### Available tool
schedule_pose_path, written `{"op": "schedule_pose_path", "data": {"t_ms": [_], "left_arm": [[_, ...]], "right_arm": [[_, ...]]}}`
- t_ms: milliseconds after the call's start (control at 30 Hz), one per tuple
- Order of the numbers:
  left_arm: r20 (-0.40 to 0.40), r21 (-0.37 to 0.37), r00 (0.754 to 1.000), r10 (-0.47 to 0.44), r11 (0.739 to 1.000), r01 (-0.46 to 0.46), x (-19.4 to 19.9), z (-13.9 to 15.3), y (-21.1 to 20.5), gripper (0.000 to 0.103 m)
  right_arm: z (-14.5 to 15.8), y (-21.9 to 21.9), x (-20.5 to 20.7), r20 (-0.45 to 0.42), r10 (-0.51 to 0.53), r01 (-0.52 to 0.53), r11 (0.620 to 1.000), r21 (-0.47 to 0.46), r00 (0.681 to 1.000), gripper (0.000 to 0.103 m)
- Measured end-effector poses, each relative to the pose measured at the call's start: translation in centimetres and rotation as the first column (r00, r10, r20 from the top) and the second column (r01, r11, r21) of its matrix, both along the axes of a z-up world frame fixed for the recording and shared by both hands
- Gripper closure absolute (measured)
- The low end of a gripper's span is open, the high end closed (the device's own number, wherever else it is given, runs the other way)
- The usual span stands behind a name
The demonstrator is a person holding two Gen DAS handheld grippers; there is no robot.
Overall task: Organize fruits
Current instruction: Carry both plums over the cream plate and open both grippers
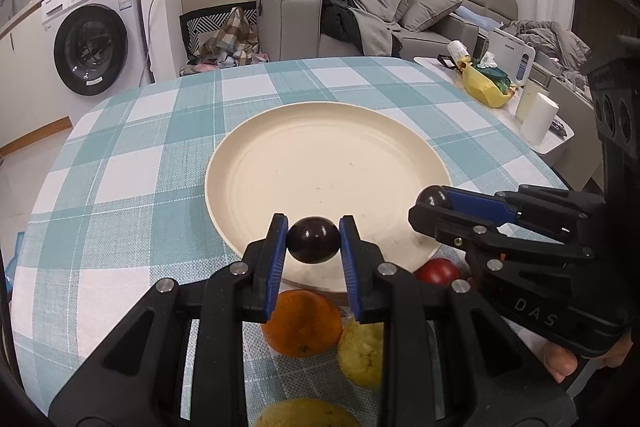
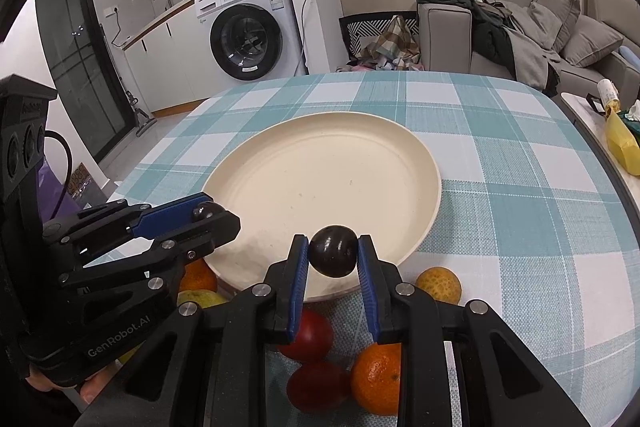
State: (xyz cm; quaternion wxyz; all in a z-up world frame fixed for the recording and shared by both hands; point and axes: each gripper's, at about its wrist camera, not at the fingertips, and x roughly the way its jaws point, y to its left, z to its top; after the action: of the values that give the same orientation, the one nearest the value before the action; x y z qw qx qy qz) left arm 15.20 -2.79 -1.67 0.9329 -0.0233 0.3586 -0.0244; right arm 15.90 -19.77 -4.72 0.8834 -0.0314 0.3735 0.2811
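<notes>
While a teal-and-white checked cloth covered the desk [image 1: 120, 163], a large cream plate [image 1: 328, 131] lay empty at its middle. Just beyond the plate's near rim sat the loose fruit: an orange [image 1: 300, 323], two yellow fruits [image 1: 362, 355], a red fruit [image 1: 438, 271], and on the right side a second orange [image 2: 376, 379], two more red fruits [image 2: 310, 337] and a yellowish citrus [image 2: 438, 285].

Over the plate's near-left edge, the left gripper [image 1: 313, 241] was clamped on a dark plum [image 1: 313, 240]. Over the near-right edge, the right gripper [image 2: 334, 255] was clamped on a second dark plum [image 2: 334, 255]. Both plums hung clear of the plate, each pinched between blue pads.
</notes>
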Motion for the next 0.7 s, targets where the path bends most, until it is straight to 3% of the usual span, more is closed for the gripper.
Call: {"op": "schedule_pose_path", "data": {"t_ms": [267,433,533,600,700], "left_arm": [[-0.016,0.007,1.0,-0.009,1.0,0.009,-0.2,0.1,-0.1,0.076],[0.011,0.036,1.0,0.019,0.999,-0.02,-0.9,0.6,0.0,0.038],[0.035,0.02,0.998,0.044,0.999,-0.045,-1.7,1.2,0.8,0.02],[0.053,-0.003,0.997,0.052,0.999,-0.052,-2.3,1.7,1.4,0.019],[0.064,-0.014,0.996,0.057,0.998,-0.057,-3.2,2.2,1.9,0.015]], "right_arm": [[0.3,-0.3,-0.2,0.018,-0.002,0.002,1.0,0.002,1.0,0.07],[0.9,-0.6,-0.9,0.054,0.0,0.001,1.0,-0.007,0.999,0.056],[1.5,-1.3,-1.4,0.082,-0.009,0.01,1.0,-0.017,0.997,0.045],[1.9,-1.9,-1.7,0.093,-0.02,0.021,1.0,-0.005,0.995,0.02],[2.8,-3.2,-2.2,0.111,-0.044,0.042,0.999,0.027,0.993,0.005]]}}
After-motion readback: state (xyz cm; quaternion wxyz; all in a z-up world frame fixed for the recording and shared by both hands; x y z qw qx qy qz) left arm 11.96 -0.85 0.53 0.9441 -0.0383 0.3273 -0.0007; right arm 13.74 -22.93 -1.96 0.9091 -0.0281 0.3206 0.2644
